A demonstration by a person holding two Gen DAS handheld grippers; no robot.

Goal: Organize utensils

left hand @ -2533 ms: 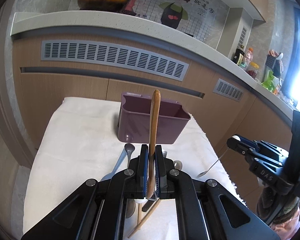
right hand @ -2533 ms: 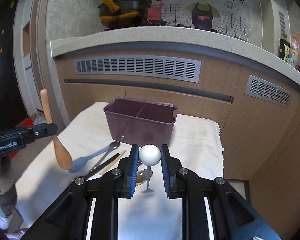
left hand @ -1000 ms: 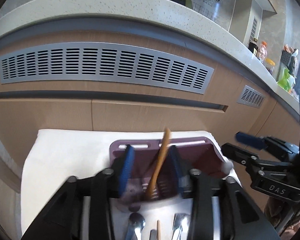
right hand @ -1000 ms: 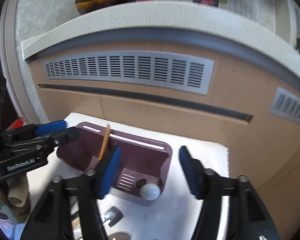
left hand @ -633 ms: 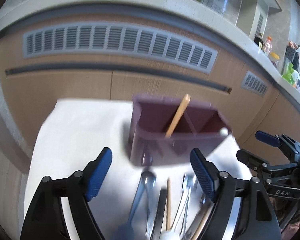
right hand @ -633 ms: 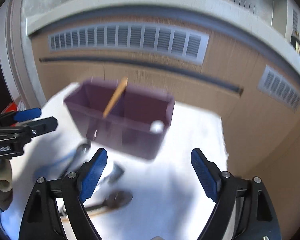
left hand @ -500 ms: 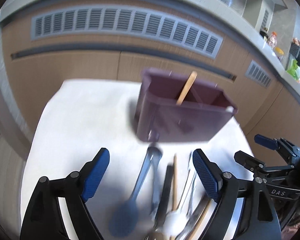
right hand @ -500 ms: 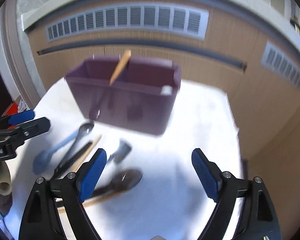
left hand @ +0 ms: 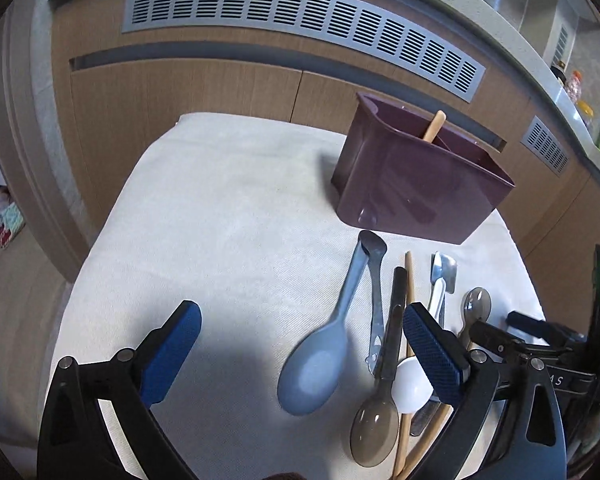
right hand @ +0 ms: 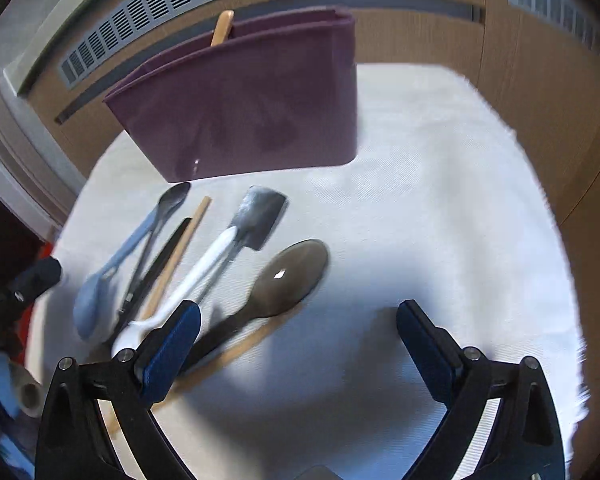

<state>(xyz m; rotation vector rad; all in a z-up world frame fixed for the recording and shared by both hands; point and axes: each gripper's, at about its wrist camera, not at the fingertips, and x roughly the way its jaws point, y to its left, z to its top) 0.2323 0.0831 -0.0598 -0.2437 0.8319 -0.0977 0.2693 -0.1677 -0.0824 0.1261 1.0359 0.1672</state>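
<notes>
crowding spoons [left hand: 315,360] beside purple caddy [left hand: 416,192]

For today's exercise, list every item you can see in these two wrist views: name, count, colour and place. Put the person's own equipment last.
Holder: one, purple, two compartments, at the cloth's far end.
Wooden handle: one, tan, standing in the holder.
Cloth: one, white, covering the table.
Plastic spoon: one, pale blue, on the cloth.
Translucent spoon: one, smoky brown, on the cloth.
Spatula: one, grey blade, white handle, beside them.
Wooden chopstick: at least one, tan, in the pile.
Vent grille: grey, on the wooden cabinet front.
Left claw: black, blue pads, open.
Right claw: black, blue pads, open.
</notes>
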